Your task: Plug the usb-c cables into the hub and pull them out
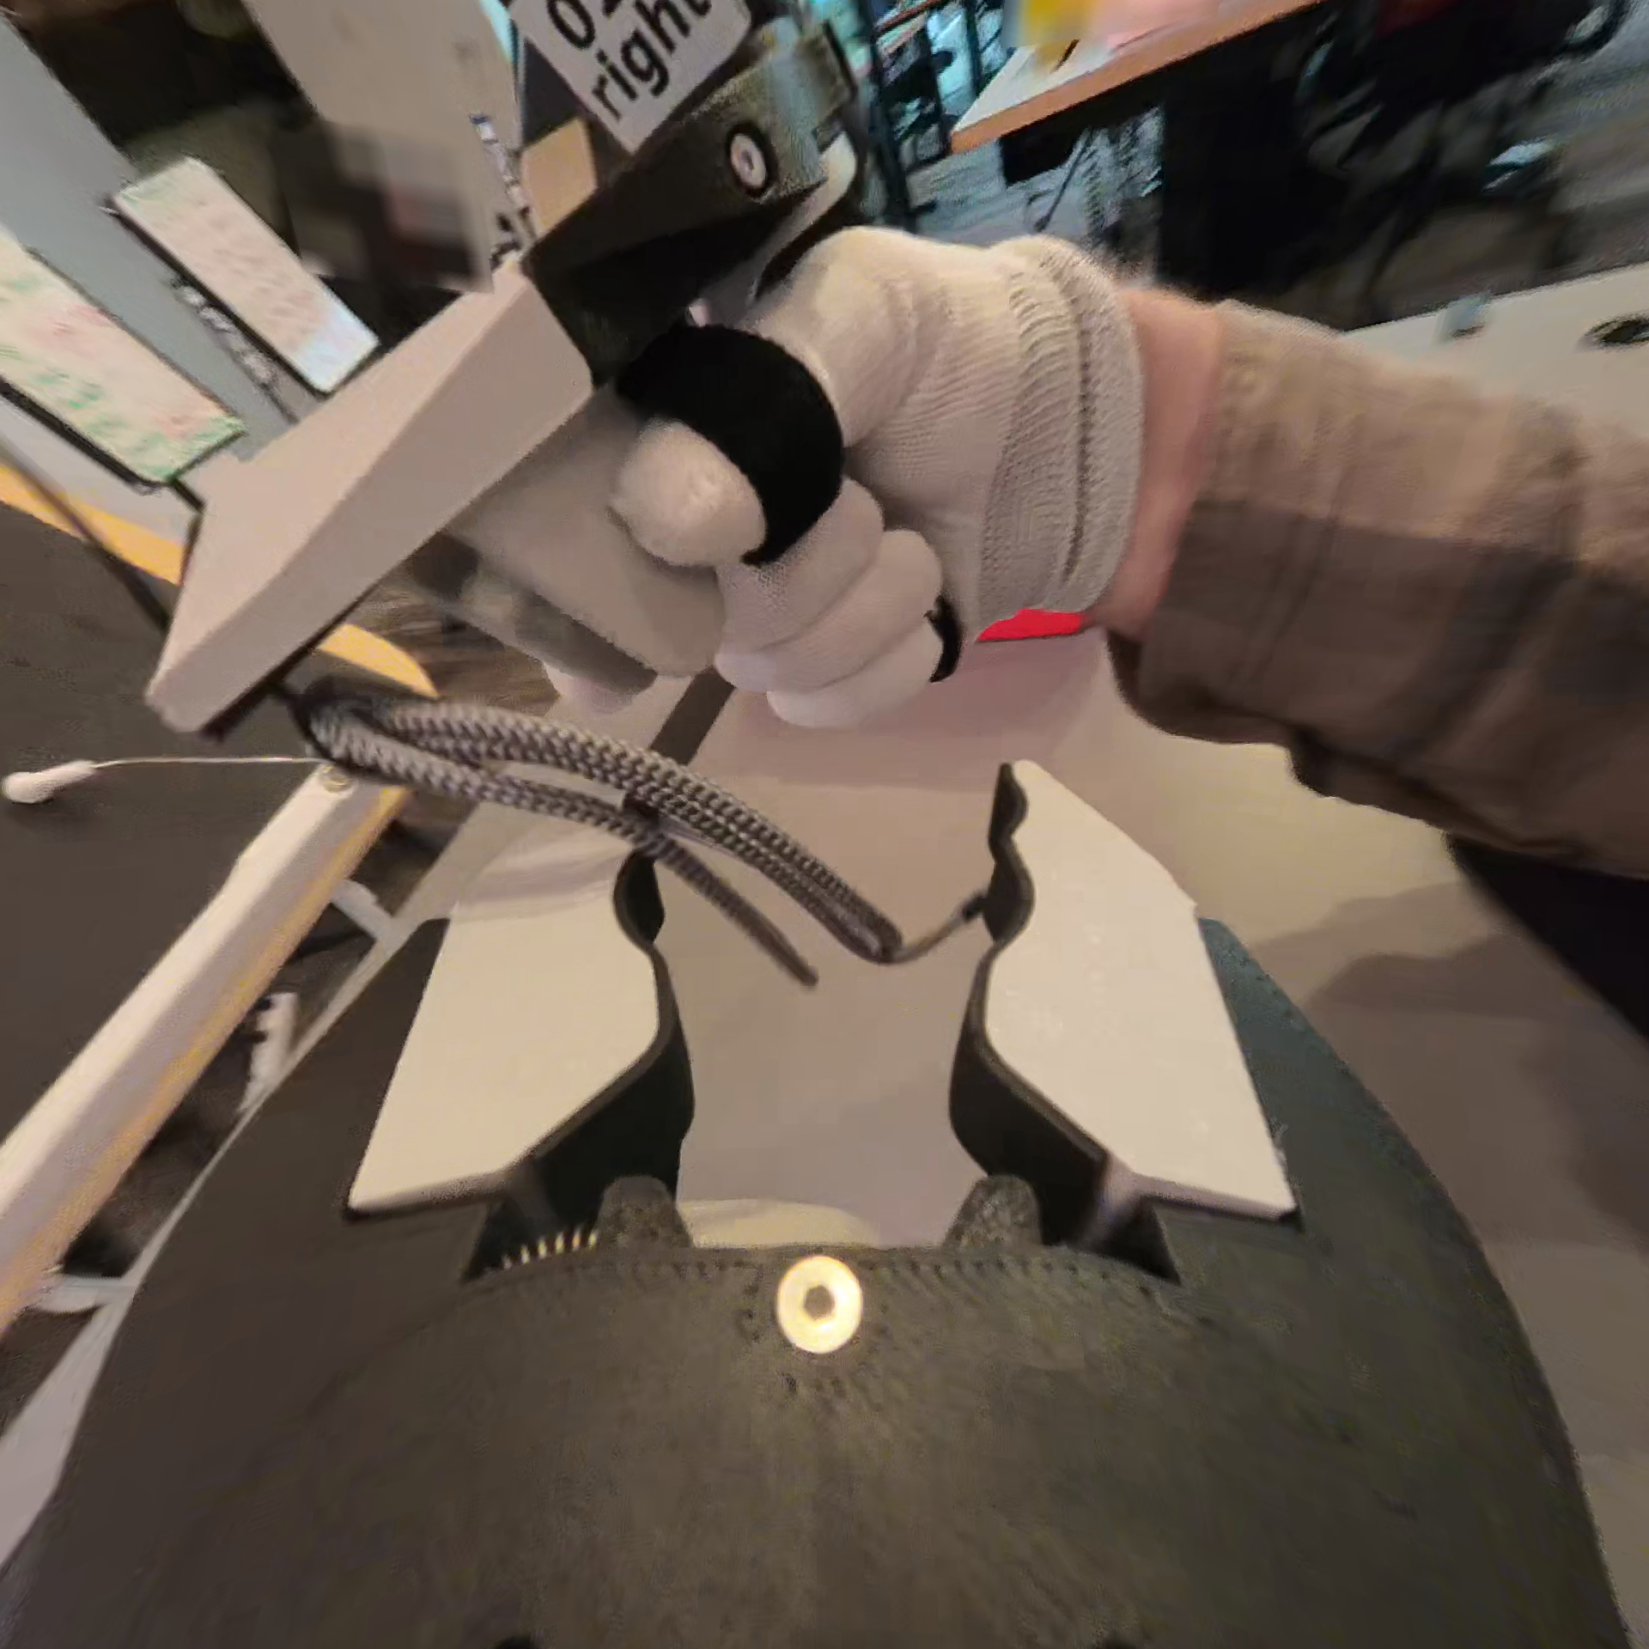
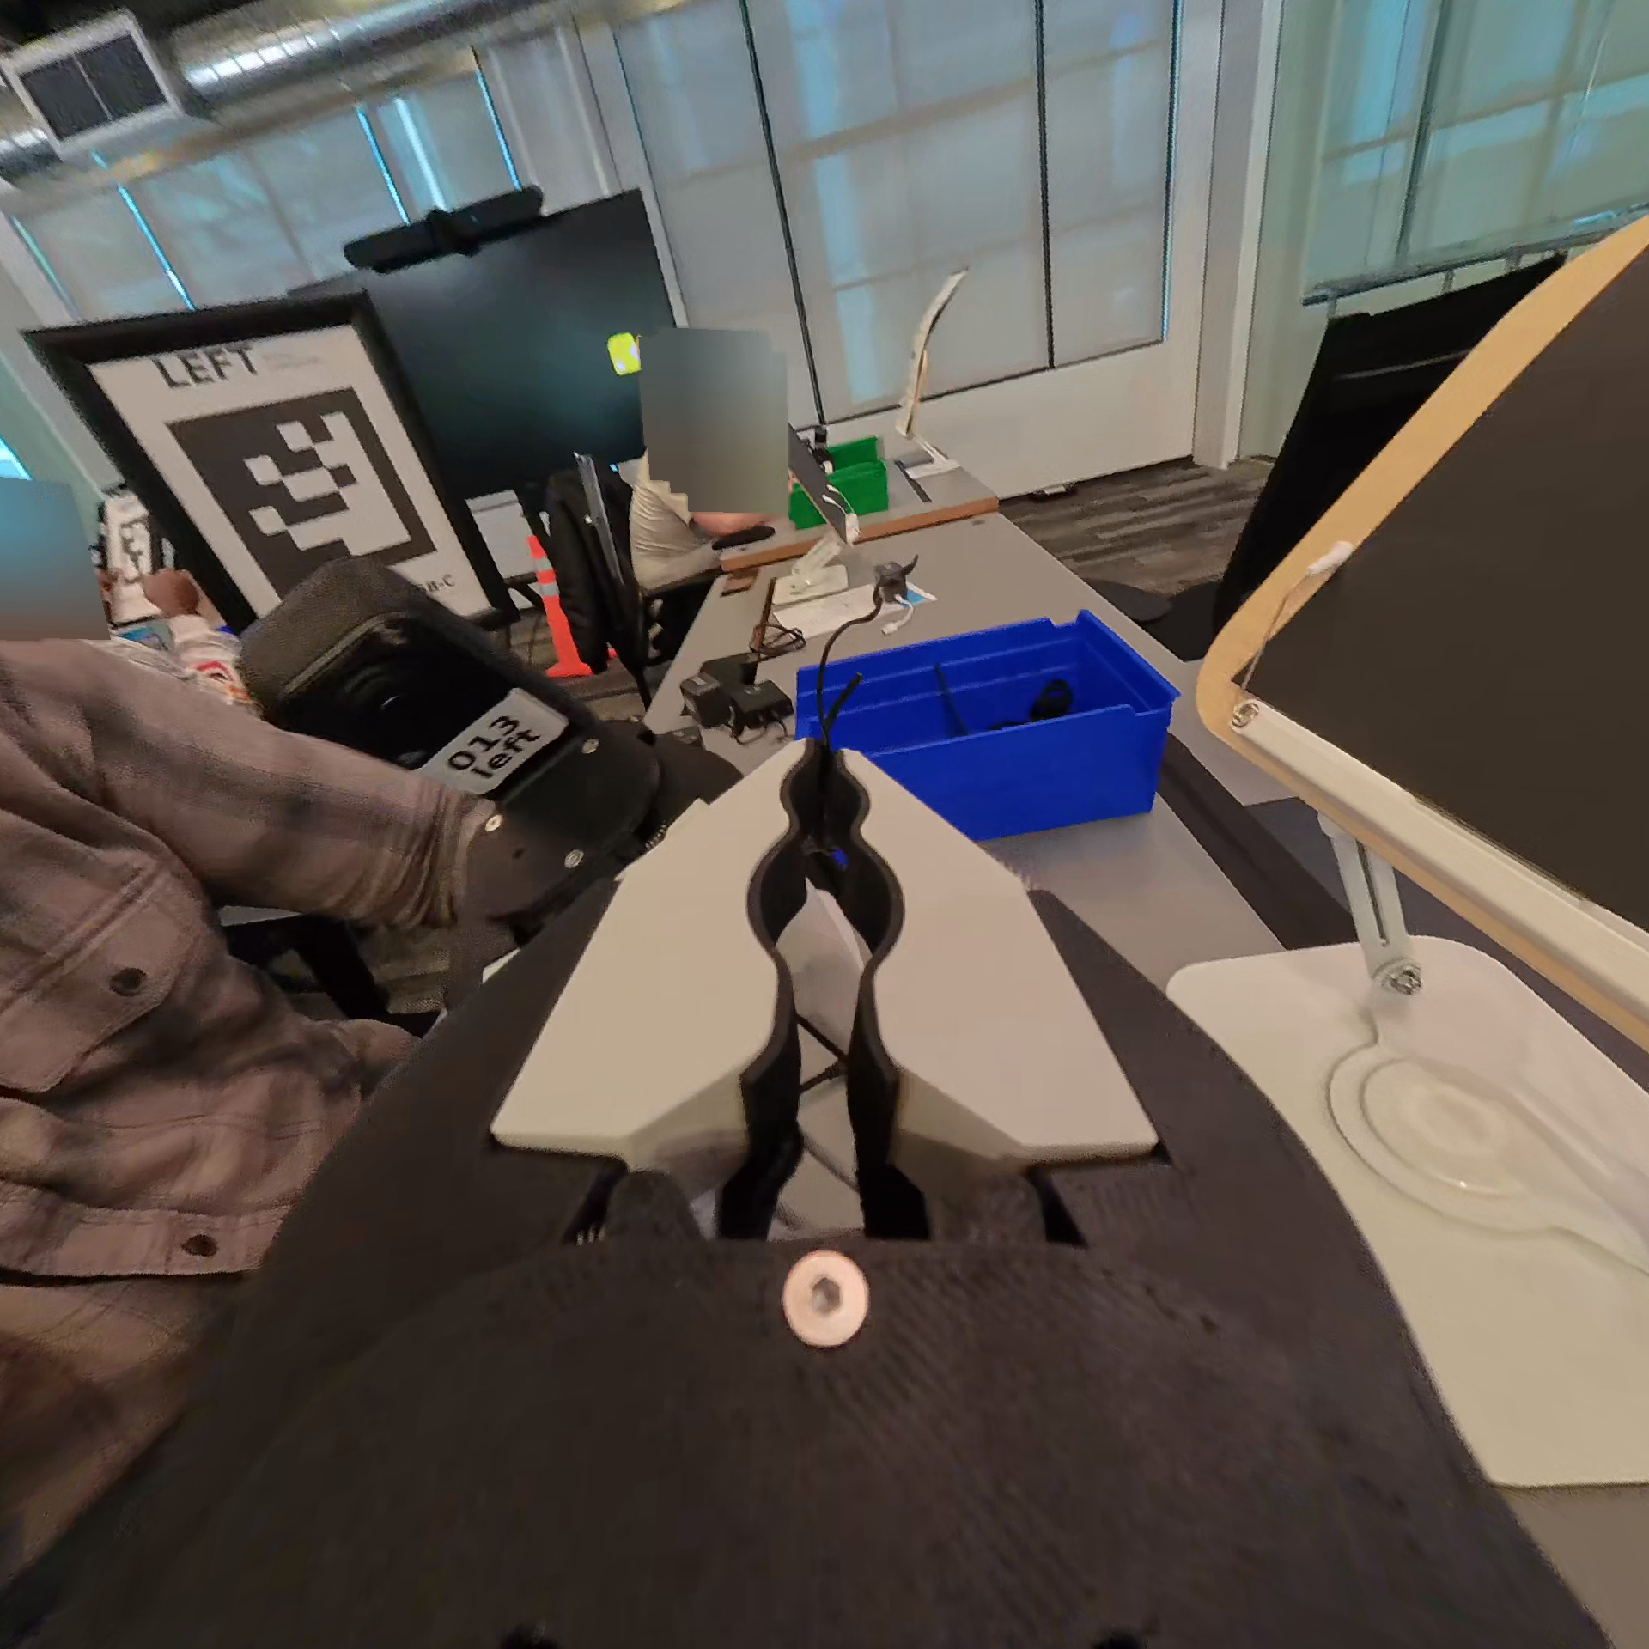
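braided cable (image 1: 616,794) — pinched in right gripper (image 2: 825,758), left gripper (image 1: 825,883) agape

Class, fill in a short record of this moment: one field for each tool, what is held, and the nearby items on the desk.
left tool: open, nothing between its fingers
right tool: shut on a thin black cable
braided cable: grey bundle hanging under the right tool, in the left wrist view
gloved hand: white glove, gripping the right tool's handle
blue bin: on the grey desk, beyond the right tool
hub: not identifiable

Braided cloth-sheathed cable (image 1: 625,794), white knit glove (image 1: 892,446), glossy blue plastic bin (image 2: 1008,758).
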{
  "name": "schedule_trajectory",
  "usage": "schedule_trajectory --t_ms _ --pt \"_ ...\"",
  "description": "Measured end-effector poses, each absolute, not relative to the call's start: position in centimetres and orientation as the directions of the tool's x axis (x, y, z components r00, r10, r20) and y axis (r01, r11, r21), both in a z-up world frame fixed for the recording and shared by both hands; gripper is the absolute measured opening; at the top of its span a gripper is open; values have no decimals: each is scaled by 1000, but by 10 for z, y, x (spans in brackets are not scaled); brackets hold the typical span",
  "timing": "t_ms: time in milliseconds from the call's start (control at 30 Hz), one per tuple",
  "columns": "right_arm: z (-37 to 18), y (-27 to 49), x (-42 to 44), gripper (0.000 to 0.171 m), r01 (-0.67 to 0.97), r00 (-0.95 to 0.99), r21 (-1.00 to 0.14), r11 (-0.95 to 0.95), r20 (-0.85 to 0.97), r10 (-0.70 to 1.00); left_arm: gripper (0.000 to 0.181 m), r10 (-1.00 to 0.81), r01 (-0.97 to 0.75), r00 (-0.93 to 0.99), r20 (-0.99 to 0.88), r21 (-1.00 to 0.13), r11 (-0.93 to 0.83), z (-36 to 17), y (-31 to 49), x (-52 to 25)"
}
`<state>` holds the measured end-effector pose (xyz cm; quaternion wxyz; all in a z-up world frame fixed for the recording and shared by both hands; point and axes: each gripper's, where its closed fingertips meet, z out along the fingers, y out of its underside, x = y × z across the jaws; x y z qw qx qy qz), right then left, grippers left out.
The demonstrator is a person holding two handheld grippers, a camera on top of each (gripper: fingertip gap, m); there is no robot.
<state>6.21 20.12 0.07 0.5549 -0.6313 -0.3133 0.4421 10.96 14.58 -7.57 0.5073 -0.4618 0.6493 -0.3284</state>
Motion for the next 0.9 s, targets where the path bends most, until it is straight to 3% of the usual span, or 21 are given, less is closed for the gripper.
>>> schedule_trajectory --t_ms 133,333,400,500,600,733,900 --pt "14 189 68 0 -156 347 -974 -165 -210 914 79 -949 -172 -158 -272 -939 297 -57 134 79" --pt "23 177 66 0 -191 277 -970 -151 -201 940 69 -930 -82 -335 -148 -979 185 -10 153 20" --pt "25 171 62 0 -190 243 -971 -146 -190 951 60 -925 -34 -338 -172 -980 194 7 171 11" --pt "30 157 52 0 -182 168 -974 -133 -164 972 61 -895 -38 -391 -215 -968 250 17 185 18" --pt "33 142 38 0 -174 75 -978 -117 -132 988 61 -833 -46 -518 -195 -966 255 15 180 38" --pt "30 129 24 0 -161 -27 -981 -111 -108 994 59 -736 -61 -618 -276 -917 395 -7 154 62" --pt "30 123 18 0 -174 -94 -978 -117 -102 990 40 -716 1 -641 -278 -932 361 -13 129 77"
